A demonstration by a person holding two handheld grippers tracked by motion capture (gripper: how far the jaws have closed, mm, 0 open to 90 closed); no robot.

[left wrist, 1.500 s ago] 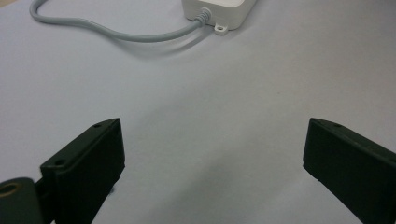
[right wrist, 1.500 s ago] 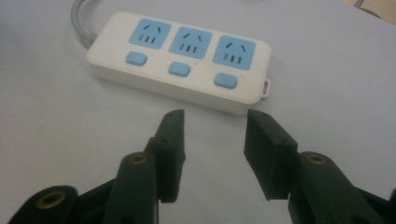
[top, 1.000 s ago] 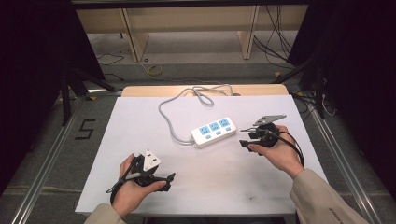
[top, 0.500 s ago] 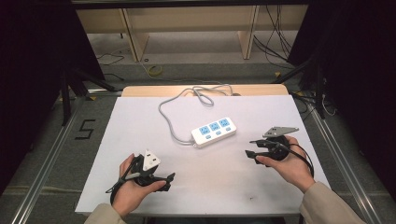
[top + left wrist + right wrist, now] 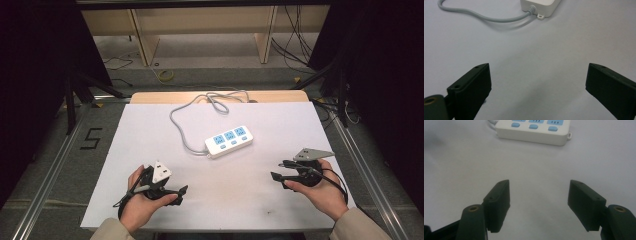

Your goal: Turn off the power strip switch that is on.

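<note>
Both tongs, left (image 5: 172, 190) and right (image 5: 281, 170), gape empty, the right having retreated nearward from the power strip (image 5: 229, 141), suggesting nothing is underway.

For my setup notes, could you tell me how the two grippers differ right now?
The right gripper carries a grey plate on top; the left gripper carries a white block. The right sits nearer the table's right edge, the left near its front-left. Both are open, empty, and aimed toward the power strip.
</note>
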